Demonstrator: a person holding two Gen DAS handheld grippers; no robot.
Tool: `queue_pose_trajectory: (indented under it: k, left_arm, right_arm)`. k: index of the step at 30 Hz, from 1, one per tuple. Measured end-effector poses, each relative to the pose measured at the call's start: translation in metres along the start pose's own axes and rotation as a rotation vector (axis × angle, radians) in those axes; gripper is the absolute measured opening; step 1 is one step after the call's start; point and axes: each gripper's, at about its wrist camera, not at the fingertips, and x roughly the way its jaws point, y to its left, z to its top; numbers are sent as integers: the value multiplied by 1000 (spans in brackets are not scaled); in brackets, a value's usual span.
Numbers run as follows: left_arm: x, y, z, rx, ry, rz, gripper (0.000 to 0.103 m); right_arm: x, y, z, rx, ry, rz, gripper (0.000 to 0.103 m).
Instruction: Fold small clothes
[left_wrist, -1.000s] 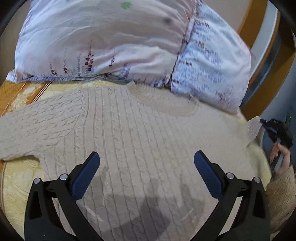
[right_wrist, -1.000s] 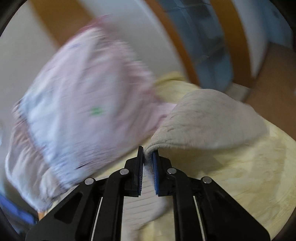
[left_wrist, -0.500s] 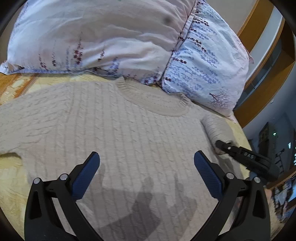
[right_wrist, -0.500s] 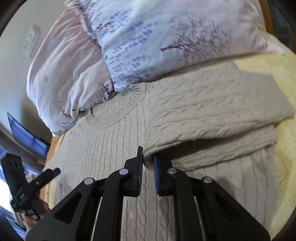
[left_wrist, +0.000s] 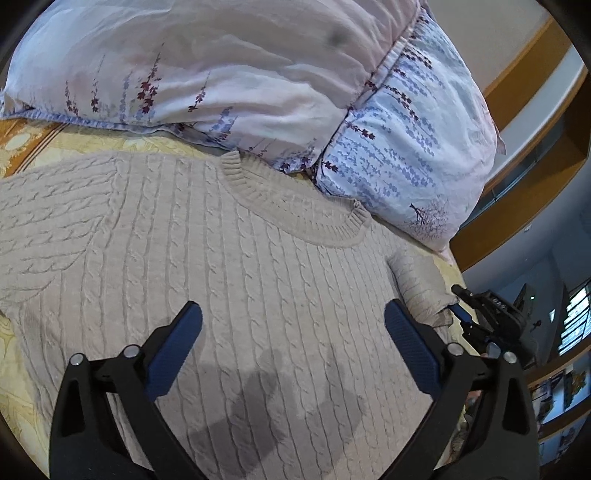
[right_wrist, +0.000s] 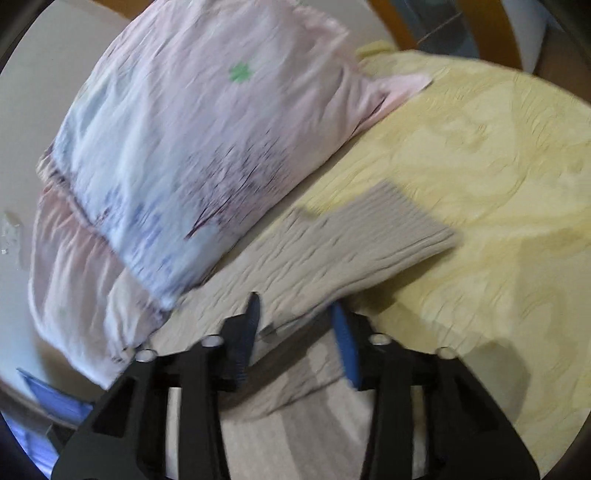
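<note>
A beige cable-knit sweater (left_wrist: 229, 266) lies flat on the yellow bedspread, collar toward the pillows. My left gripper (left_wrist: 293, 332) is open and empty, hovering over the sweater's chest. My right gripper (right_wrist: 295, 325) is open, its jaws either side of the sweater's right sleeve (right_wrist: 354, 243), which lies across the bedspread; this view is blurred by motion. In the left wrist view the right gripper (left_wrist: 480, 314) shows at the folded sleeve edge on the right.
Two floral pillows (left_wrist: 258, 81) lie just behind the collar and also show in the right wrist view (right_wrist: 192, 155). The yellow bedspread (right_wrist: 480, 184) stretches to the right. A wooden bed frame (left_wrist: 524, 192) runs along the far right.
My right gripper has opened and let go of the sleeve, and its view has swung toward the pillows. The left gripper stays open over the sweater.
</note>
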Motion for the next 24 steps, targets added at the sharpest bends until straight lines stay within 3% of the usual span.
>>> queue_pose_trajectory:
  k: [1,4,8,9,11,12,14,16,21,24]
  left_arm:
    - [0,3,1,-9,1,-3,96]
    - [-1,11,2,-36,2,-20,93]
    - [-6,25,5,-109,-17,-67,93]
    - [-6,27,5,-124,-19,-79,93]
    - [-6,33,5,-169,-17,-120,93]
    - [-5,34,4,-188,-11,-134,93]
    - [-2,37,3,-216,6,-146,92]
    - [2,40,2,-232,20,-145,90]
    - [13,50,5,-284,61,-135,83]
    - [19,57,8,-322,67,-131,77]
  right_arm:
    - [0,3,3,-27,-17,-27,14]
    - [-9,26,4,-138,-66,-39,10]
    - [-18,95,-14,-334,-76,94,10]
    - [-17,112,-22,-387,-52,139,10]
    - [1,156,-51,-532,112,250,13]
    - [13,175,-71,-594,220,289,19]
    - [22,186,-92,-631,300,306,35]
    - [19,177,-98,-594,304,319,51]
    - [-8,113,-67,-341,237,261,52]
    - [-20,51,-45,-88,192,203,51]
